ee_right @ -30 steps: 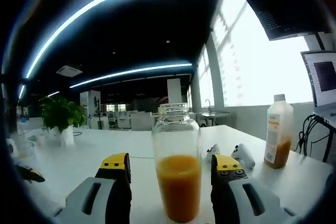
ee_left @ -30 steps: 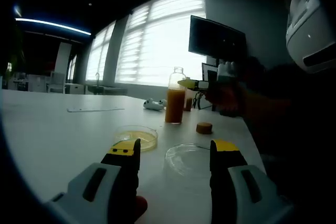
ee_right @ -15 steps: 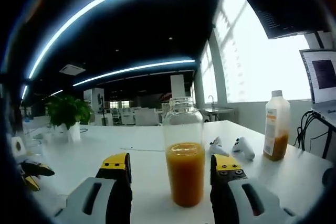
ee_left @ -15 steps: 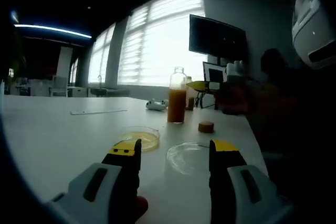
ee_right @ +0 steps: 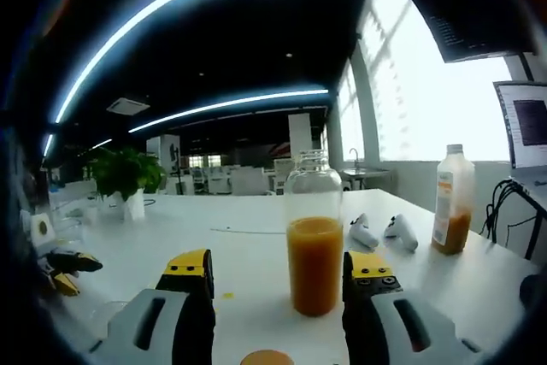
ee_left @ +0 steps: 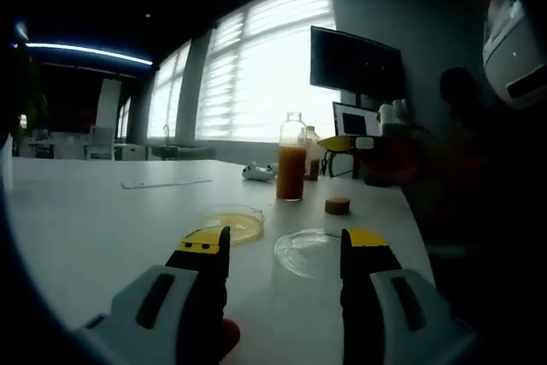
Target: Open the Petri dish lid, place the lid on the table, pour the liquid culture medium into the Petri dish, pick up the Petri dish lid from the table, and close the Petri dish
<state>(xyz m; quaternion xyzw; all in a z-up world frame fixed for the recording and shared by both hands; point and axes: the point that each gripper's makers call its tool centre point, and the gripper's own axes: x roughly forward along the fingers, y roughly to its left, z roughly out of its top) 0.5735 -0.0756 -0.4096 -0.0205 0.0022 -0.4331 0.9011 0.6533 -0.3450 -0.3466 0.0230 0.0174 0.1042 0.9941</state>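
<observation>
Petri dish lid (ee_left: 309,251) between open jaws

I am working in what looks like a large open-plan office: from the right gripper view I see long ceiling light strips (ee_right: 214,108), rows of white desks and chairs (ee_right: 231,181) far back, a potted plant (ee_right: 128,181) and a wide white table (ee_right: 479,284). From the left gripper view there is a wall of tall windows with blinds (ee_left: 256,66), a dark monitor (ee_left: 355,61) and a smaller lit screen (ee_left: 346,117) at the table's far edge. The Petri dish (ee_left: 232,221) of yellow medium and the glass bottle (ee_left: 291,160) of orange liquid lend the table a makeshift lab look.
</observation>
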